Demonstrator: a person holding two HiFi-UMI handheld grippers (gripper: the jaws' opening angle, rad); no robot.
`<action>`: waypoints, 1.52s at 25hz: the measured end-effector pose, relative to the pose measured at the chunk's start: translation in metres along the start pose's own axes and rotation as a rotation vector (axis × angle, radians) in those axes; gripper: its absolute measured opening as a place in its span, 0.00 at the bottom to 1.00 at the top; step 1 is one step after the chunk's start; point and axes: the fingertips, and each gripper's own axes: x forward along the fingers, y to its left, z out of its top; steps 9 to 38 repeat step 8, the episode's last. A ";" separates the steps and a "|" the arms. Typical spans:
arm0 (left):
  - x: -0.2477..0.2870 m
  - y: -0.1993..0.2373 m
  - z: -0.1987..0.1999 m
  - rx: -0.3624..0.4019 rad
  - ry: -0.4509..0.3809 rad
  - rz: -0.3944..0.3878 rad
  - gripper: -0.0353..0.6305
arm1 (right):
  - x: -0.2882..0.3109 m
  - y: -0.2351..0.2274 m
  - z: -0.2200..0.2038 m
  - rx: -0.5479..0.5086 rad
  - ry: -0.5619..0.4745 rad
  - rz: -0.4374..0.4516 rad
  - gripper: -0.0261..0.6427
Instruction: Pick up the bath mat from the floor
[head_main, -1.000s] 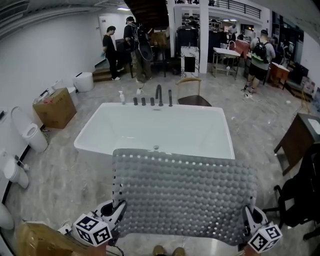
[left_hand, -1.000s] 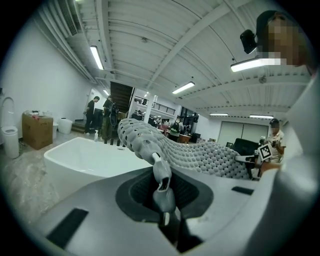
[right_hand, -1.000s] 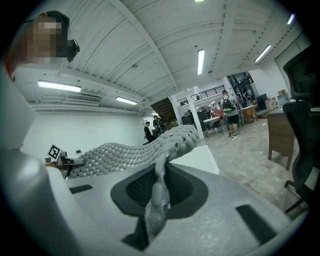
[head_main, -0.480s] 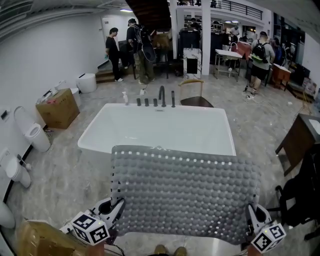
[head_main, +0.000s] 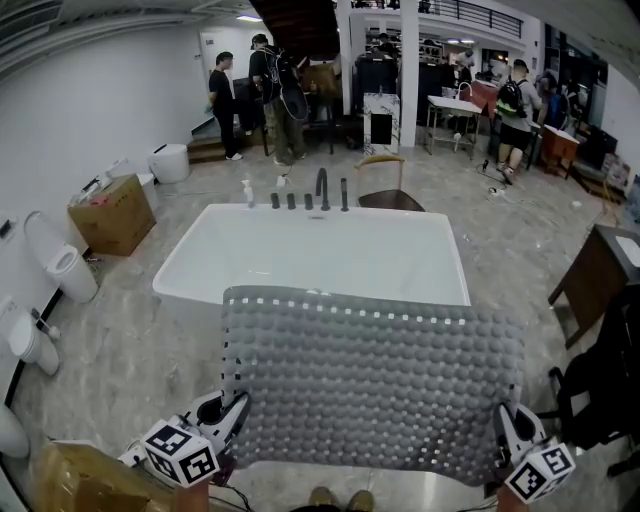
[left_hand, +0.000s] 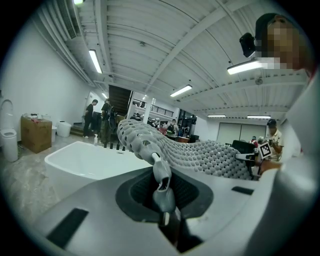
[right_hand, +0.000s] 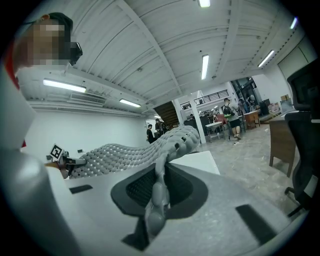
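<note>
Bath mat (head_main: 370, 385) stretches between left tongs (head_main: 236, 408) and right tongs (head_main: 503, 428) — each clamped on a near corner.

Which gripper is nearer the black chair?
Right. The right gripper, shut on a corner of the bath mat, is just beside the black chair; the left gripper grips the opposite corner, farther away.

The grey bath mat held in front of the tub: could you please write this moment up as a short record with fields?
Mat: grey studded rubber bath mat, spread out flat, off the floor
Left gripper: shut on the mat's near left corner
Right gripper: shut on the mat's near right corner
Beyond the mat: white rectangular bathtub, dark taps at its far rim
Left of tub: brown cardboard box
Task state: mat lifted
</note>
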 end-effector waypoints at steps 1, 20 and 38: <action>0.000 0.001 -0.001 -0.001 0.000 -0.001 0.12 | 0.001 0.000 0.000 -0.001 0.001 -0.001 0.11; 0.004 0.006 -0.003 -0.007 0.008 -0.008 0.12 | 0.006 0.003 -0.002 0.000 0.010 -0.004 0.11; 0.004 0.006 -0.003 -0.007 0.008 -0.008 0.12 | 0.006 0.003 -0.002 0.000 0.010 -0.004 0.11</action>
